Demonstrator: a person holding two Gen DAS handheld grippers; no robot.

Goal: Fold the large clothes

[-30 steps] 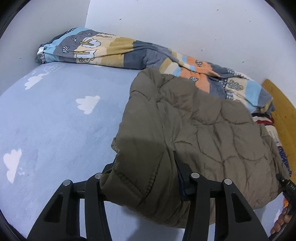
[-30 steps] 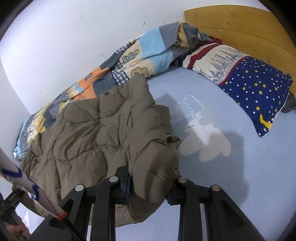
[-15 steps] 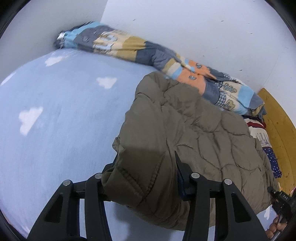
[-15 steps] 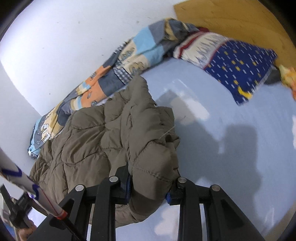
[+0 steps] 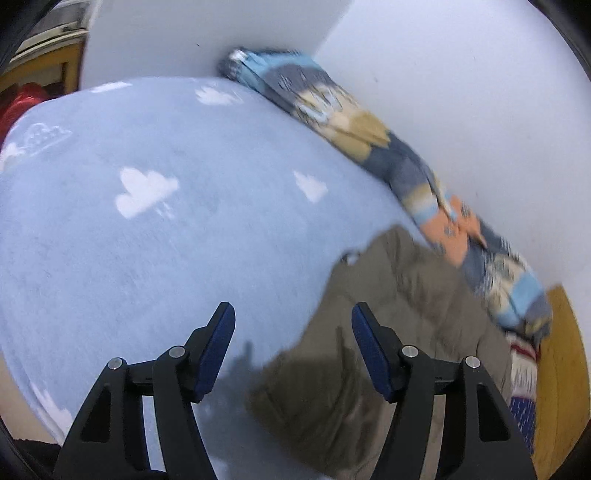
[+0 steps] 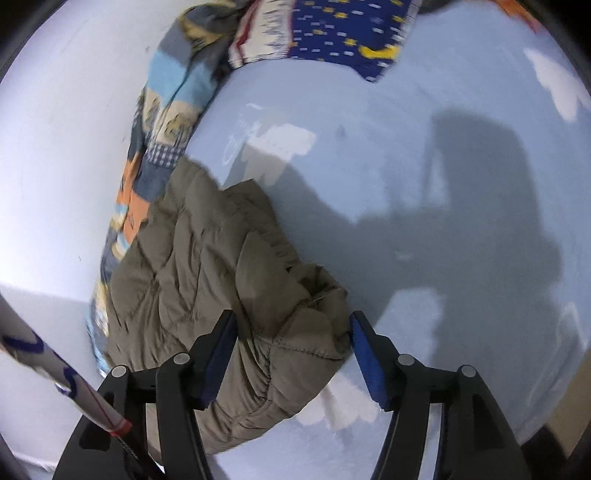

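Observation:
An olive quilted puffer jacket (image 5: 388,332) lies folded on the light blue cloud-print bed sheet (image 5: 166,240). My left gripper (image 5: 293,325) is open and empty, above the sheet at the jacket's left edge. In the right wrist view the jacket (image 6: 207,280) lies bunched, and its near corner sits between the open jaws of my right gripper (image 6: 291,328). The blue pads (image 6: 364,350) stand apart and do not squeeze the fabric.
A patchwork blanket (image 5: 369,147) runs along the white wall behind the jacket. A star-print pillow (image 6: 332,29) lies at the head of the bed by the wooden headboard (image 5: 565,369). A white pole with blue marks (image 6: 55,369) crosses the lower left of the right wrist view.
Both grippers have opened and let go of the jacket, which now rests on the bed. The left gripper has swung left and the right gripper has pulled back and turned.

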